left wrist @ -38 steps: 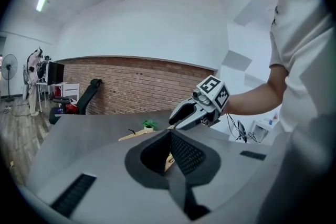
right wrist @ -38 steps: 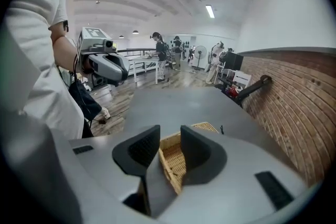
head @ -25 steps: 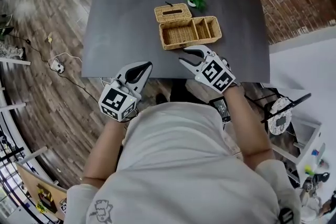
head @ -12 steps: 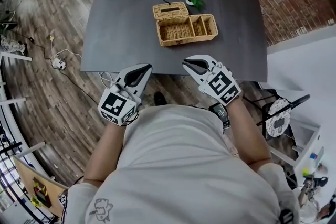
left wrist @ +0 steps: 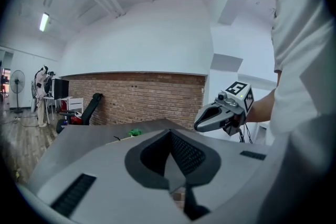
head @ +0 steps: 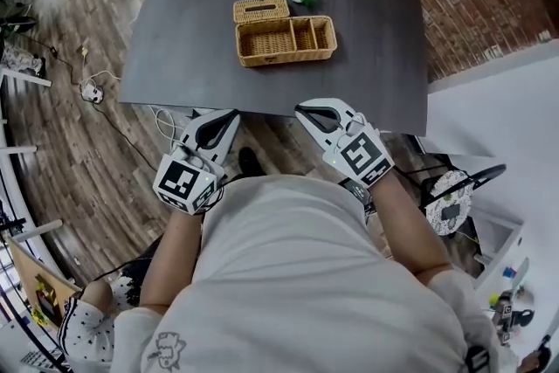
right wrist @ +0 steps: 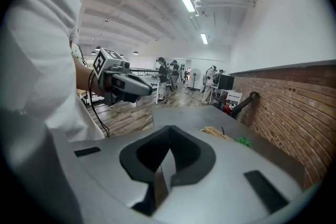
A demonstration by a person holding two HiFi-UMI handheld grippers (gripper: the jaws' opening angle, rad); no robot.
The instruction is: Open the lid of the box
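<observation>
The wicker box (head: 286,40) sat open on the counter (head: 192,31). Its lid (head: 261,9) lay flat at the box's 11 o'clock, so the job looked done. The left tool (head: 229,116) and the right tool (head: 306,112) were both shut, with nothing in them. The box was well away from them, at their 12 o'clock. Next, they likely needed only to rest.

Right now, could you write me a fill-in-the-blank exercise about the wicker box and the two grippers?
1. The lid of the wicker box on the table is ____.
2. Inside, the box is divided into ____ compartments.
3. The left gripper and the right gripper both have their jaws ____, holding nothing.
Missing words: open; three; shut.
</observation>
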